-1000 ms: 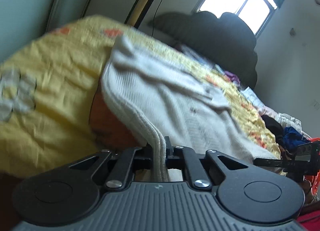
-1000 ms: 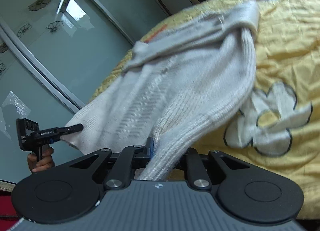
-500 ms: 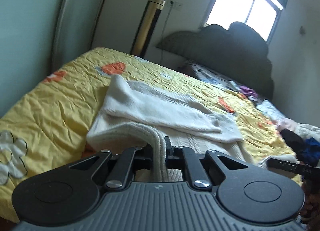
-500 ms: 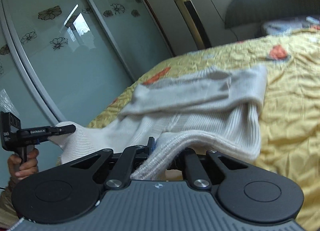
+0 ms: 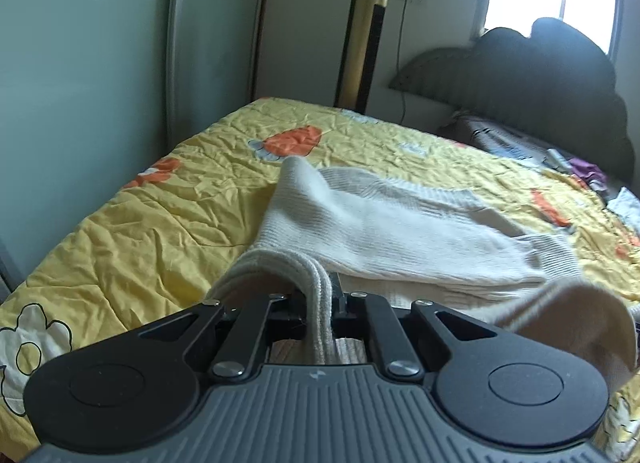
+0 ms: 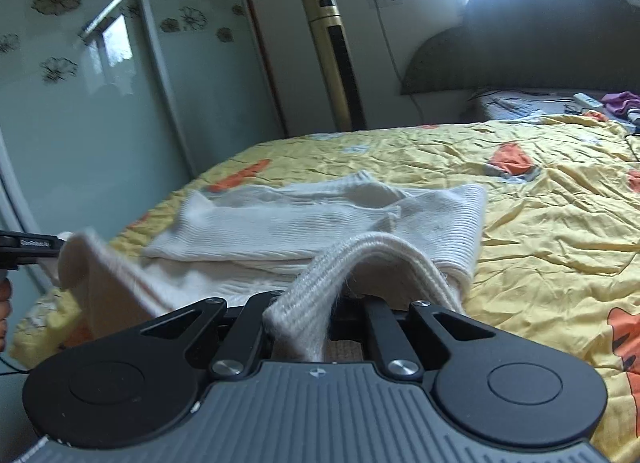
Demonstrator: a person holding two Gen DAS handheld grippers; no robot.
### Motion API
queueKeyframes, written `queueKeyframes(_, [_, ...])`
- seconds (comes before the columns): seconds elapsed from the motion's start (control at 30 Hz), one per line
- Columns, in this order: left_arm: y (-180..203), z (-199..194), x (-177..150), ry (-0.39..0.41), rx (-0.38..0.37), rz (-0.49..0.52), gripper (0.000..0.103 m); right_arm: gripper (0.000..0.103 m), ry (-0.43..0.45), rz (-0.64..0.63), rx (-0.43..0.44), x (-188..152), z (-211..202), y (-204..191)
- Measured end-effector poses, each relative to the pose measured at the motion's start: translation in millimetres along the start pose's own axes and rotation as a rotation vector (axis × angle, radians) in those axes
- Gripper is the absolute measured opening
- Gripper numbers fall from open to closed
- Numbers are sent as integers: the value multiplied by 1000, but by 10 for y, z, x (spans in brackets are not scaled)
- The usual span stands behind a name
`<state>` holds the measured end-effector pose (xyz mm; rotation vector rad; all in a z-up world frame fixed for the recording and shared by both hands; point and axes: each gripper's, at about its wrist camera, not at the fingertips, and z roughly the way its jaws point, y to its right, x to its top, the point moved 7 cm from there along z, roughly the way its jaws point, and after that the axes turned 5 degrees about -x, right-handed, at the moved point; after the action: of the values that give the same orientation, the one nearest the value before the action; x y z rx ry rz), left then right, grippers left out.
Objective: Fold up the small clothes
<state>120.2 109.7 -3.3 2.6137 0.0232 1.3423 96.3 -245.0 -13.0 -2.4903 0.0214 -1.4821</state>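
Cream knit sweater (image 5: pixel 400 231) lying on yellow quilt (image 5: pixel 160 223); left gripper (image 5: pixel 320 303) and right gripper (image 6: pixel 316 303) each clamped tight on ribbed hem.

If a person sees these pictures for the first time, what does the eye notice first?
First comes the cream knitted sweater, lying in the middle of the bright yellow bedspread with a sleeve folded across it. Next, the left gripper and the right gripper each pinch a ribbed edge of the sweater close to the camera. Behind the bed, a tall gold tower fan stands against the wall.
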Motion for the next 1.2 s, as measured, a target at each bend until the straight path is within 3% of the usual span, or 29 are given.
queueKeyframes(0.67, [-117, 269, 124, -27, 57, 0, 8, 10, 10, -95, -83, 15, 322, 47])
queueKeyframes(1.2, [78, 339, 459, 47, 99, 87, 8, 10, 77, -56, -97, 287, 376, 119])
